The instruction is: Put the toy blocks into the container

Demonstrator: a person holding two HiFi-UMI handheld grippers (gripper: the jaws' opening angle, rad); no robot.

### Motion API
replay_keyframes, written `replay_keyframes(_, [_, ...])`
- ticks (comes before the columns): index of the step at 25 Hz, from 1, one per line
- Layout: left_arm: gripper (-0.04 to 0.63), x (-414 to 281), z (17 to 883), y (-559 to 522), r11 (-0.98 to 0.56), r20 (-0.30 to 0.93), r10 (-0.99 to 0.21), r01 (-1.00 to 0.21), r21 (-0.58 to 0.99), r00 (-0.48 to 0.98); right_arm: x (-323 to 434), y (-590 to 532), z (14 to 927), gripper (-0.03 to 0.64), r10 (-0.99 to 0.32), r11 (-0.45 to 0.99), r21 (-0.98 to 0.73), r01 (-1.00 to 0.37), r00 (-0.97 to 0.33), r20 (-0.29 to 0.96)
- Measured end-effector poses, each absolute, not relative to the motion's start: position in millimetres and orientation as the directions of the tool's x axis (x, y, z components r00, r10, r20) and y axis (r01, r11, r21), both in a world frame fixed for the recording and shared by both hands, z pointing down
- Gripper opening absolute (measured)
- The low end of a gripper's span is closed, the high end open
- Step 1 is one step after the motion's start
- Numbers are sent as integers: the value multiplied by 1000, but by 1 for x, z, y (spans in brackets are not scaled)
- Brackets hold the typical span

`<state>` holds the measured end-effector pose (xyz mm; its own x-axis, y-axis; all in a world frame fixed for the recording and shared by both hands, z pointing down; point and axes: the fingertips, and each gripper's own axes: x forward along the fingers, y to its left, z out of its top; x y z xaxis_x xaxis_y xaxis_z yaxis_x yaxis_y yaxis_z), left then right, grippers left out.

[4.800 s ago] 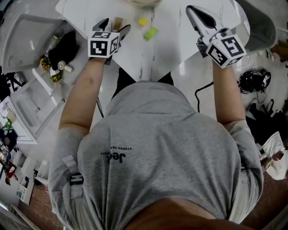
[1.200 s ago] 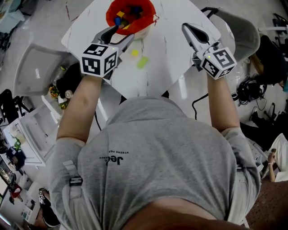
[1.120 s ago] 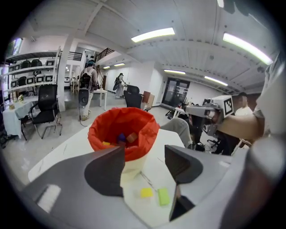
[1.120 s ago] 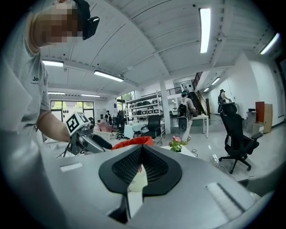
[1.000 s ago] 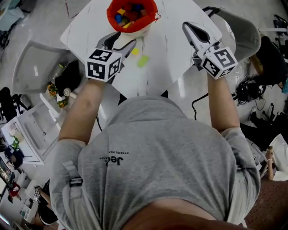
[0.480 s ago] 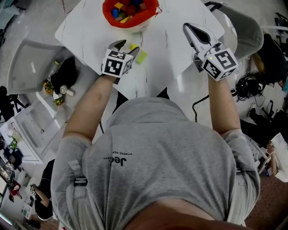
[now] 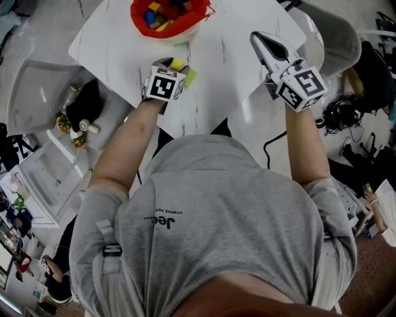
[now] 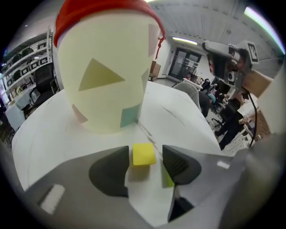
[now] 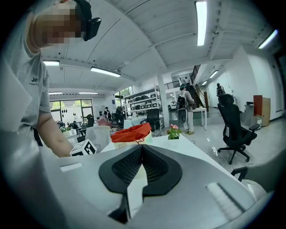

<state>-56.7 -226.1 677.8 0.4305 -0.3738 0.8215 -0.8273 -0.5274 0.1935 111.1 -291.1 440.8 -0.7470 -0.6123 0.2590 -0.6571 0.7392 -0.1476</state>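
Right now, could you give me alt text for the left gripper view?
A yellow block lies on the white table between the open jaws of the left gripper, which have just been closing. Behind stands a cream red-rimmed container.

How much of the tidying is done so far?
Done: several blocks already lie in the red-rimmed container. In hand: the left gripper straddles the yellow block on the table, jaws just closing, not yet gripping. Left: that block and the green block beside it. The right gripper is shut and empty.

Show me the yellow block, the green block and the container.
yellow block (image 8: pixel 144 154), left gripper view, top face.
green block (image 7: pixel 190 77), head view, top face.
container (image 8: pixel 107 100), left gripper view, cream side wall.
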Motion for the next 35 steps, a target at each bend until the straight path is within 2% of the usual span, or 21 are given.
replay_keyframes(1, [272, -55, 678, -226, -524, 824, -373, -830, 193, 427, 112, -291, 442, 3, -613, 739, -147, -658, -746, 260])
replay_keyframes(2, [204, -53, 676, -226, -518, 823, -374, -833, 197, 427, 112, -290, 442, 3, -614, 738, -147, -659, -745, 261])
replay_keyframes(9, [202, -53, 650, -229, -527, 795, -400, -824, 208, 457, 113, -289, 437, 3, -619, 736, -146, -661, -744, 253])
replay_keyframes(25, [202, -89, 463, -287, -539, 603, -599, -822, 183, 527, 91, -301, 401, 3, -621, 754, -139, -643, -765, 170])
replay_keyframes(35, [202, -85, 432, -343, -556, 585, -617, -818, 151, 527, 90, -302, 392, 3, -620, 758, -125, -641, -766, 169])
